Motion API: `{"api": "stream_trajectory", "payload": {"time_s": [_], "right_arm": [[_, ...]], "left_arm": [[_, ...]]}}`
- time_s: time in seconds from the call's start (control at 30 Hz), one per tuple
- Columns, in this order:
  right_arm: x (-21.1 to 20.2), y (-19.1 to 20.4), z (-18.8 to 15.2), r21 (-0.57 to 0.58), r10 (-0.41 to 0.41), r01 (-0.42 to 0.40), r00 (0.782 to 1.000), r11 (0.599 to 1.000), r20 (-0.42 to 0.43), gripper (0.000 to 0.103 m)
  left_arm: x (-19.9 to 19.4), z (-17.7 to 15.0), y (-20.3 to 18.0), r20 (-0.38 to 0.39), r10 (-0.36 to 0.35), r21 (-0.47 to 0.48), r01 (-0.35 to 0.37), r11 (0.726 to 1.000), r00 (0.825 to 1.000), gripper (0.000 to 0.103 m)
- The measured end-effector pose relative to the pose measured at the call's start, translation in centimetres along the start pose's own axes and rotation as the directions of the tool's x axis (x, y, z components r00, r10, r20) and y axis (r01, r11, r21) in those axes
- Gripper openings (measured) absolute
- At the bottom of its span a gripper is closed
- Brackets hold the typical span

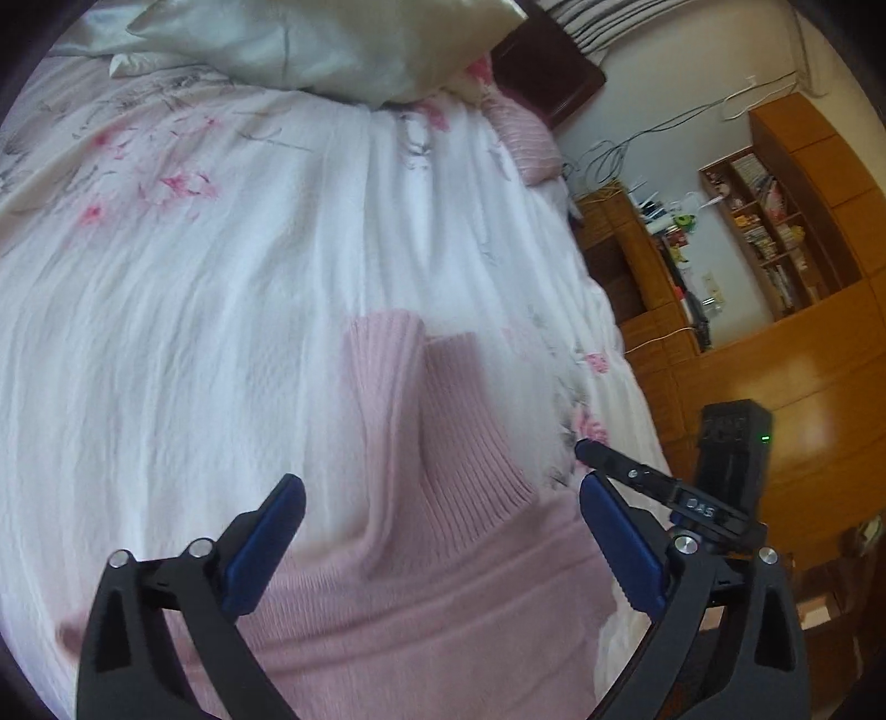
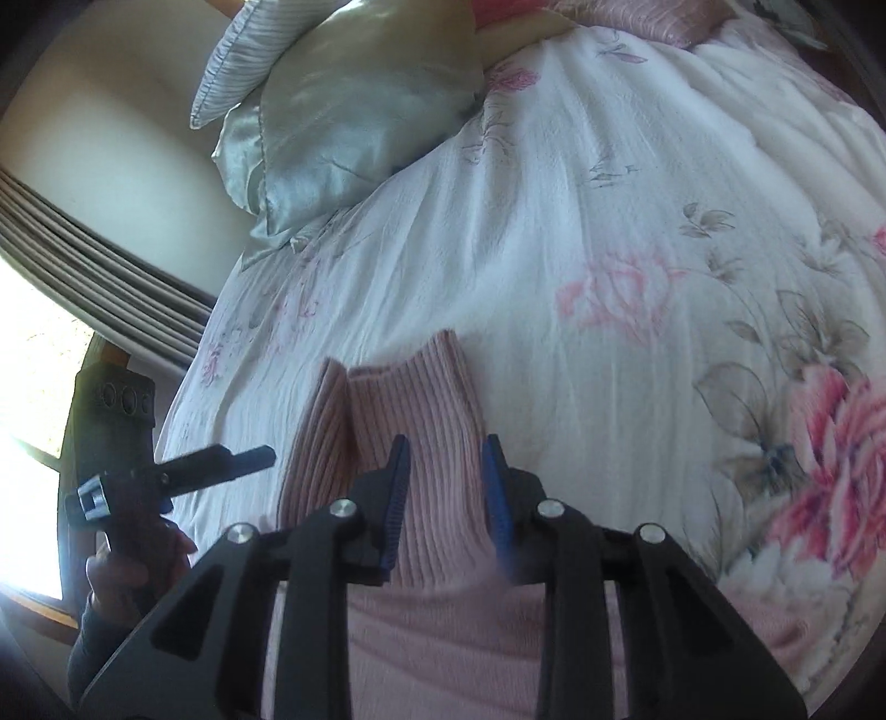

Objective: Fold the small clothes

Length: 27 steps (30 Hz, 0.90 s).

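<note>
Pink ribbed-knit sweater (image 1: 443, 554) lying flat on a bed, on a white floral bedspread (image 1: 183, 310), seen from 2 wrist cameras. The 2 ribbed cuffs (image 2: 410, 404) of the sweater lie side by side, touching, and point away from the cameras toward the pillows.

Left wrist view: the left gripper (image 1: 443, 531) hovers over the sweater body with its blue-padded fingers (image 1: 266, 548) spread wide, 1 on each side of the ribbed section, holding nothing. Whether the pads touch the knit cannot be told. The right gripper (image 1: 659, 487) appears at the right edge, over the side of the bed, with a green indicator light on its black body. A satin pillow (image 1: 343, 44) lies at the head of the bed; wooden shelving (image 1: 775, 232) stands along the far wall.

Right wrist view: the right gripper (image 2: 446, 498) is set over the right-hand cuff, its fingers (image 2: 396, 498) at a narrow gap, 1 on each side of the ribbed knit; the fabric passes between them, but no firm grip is visible. The left gripper (image 2: 216, 459) shows at the left, held by a hand (image 2: 127, 570) in a dark sleeve. A curtain (image 2: 99, 277) hangs beside a bright window.
</note>
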State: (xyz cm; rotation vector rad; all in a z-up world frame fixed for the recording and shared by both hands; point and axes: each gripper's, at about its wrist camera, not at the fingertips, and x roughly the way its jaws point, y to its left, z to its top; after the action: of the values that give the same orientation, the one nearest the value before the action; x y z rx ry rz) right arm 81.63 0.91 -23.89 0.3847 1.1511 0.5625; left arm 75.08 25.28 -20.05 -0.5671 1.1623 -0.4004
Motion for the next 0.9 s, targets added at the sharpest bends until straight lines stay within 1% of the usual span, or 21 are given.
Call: {"api": "stream_trajectory", "payload": {"time_s": [0.03,0.1,0.13,0.17,0.2,0.27,0.33,0.37,0.43,0.47,0.5,0.53,0.57,0.63,0.67,0.77,0.87,0.9], "right_arm": [[0.9,0.0,0.6,0.006,-0.002,0.002,1.0,1.0,0.0,0.027],[2.6,0.3,1.3,-0.002,-0.001,0.001,1.0,1.0,0.005,0.031],[3.3,0.5,1.5,-0.011,-0.003,0.003,1.0,1.0,0.004,0.033],[4.2,0.7,1.7,-0.024,-0.013,0.013,1.0,1.0,-0.002,0.035],[5.0,0.9,1.8,-0.037,-0.026,0.026,1.0,0.999,-0.005,0.037],[6.3,1.3,2.0,-0.059,-0.055,0.055,0.998,0.997,0.002,0.041],[7.2,1.5,2.1,-0.07,-0.043,0.043,0.999,0.997,0.005,0.041],[7.4,1.6,2.0,-0.073,-0.046,0.046,0.999,0.996,0.009,0.032],[7.2,1.6,1.7,-0.086,-0.072,0.073,0.997,0.994,0.022,0.013],[6.6,1.6,1.5,-0.091,-0.069,0.072,0.997,0.993,0.035,0.012],[5.9,1.6,1.4,-0.097,-0.058,0.062,0.997,0.993,0.051,0.012],[5.0,1.6,1.2,-0.101,-0.045,0.051,0.997,0.994,0.063,0.011],[4.0,1.6,1.0,-0.103,-0.033,0.041,0.996,0.994,0.077,0.011],[1.9,1.8,0.6,-0.101,-0.005,0.015,0.995,0.995,0.1,0.011],[0.6,2.1,0.2,-0.106,0.019,-0.008,0.994,0.994,0.111,0.011],[-3.2,3.5,-1.3,-0.139,0.082,-0.062,0.987,0.988,0.14,0.011],[-7.2,4.8,-3.8,-0.172,0.138,-0.11,0.978,0.979,0.158,0.011],[-8.4,5.1,-5.1,-0.185,0.148,-0.118,0.976,0.976,0.162,0.011]], "left_arm": [[1.0,0.7,0.4,-0.005,0.004,-0.003,-0.004,1.0,1.0,0.099],[2.4,1.5,0.9,0.01,0.013,-0.012,-0.013,1.0,1.0,0.098],[2.8,1.6,1.3,0.011,0.013,-0.016,-0.012,1.0,1.0,0.095],[3.4,1.7,1.6,0.004,0.019,-0.019,-0.019,1.0,1.0,0.081],[3.9,1.7,2.0,-0.011,0.02,-0.02,-0.02,1.0,1.0,0.064],[4.5,1.6,2.6,-0.007,0.041,-0.015,-0.041,0.999,0.999,0.06],[4.2,1.8,2.8,0.029,0.016,-0.025,-0.016,1.0,0.999,0.058],[3.8,1.7,2.9,0.05,-0.004,-0.028,0.005,1.0,0.999,0.056],[3.5,2.0,3.2,0.072,-0.005,-0.022,0.007,1.0,0.997,0.043],[3.4,2.0,3.3,0.076,0.004,-0.02,-0.002,1.0,0.997,0.032],[3.4,1.8,3.5,0.078,0.013,-0.016,-0.012,1.0,0.997,0.026],[3.5,1.8,3.5,0.064,0.014,-0.012,-0.013,1.0,0.998,0.024],[3.6,1.6,3.4,0.055,0.02,-0.003,-0.02,1.0,0.998,0.019],[2.8,1.0,2.8,0.073,0.025,0.027,-0.027,0.999,0.997,0.012],[1.9,0.7,2.3,0.098,0.009,0.035,-0.012,0.999,0.995,0.009],[-2.0,-0.8,0.4,0.17,-0.085,0.088,0.071,0.994,0.982,0.008],[-5.8,-3.7,-1.4,0.191,-0.153,0.154,0.125,0.98,0.969,0.008],[-6.9,-5.0,-1.8,0.195,-0.163,0.171,0.13,0.977,0.967,0.008]]}}
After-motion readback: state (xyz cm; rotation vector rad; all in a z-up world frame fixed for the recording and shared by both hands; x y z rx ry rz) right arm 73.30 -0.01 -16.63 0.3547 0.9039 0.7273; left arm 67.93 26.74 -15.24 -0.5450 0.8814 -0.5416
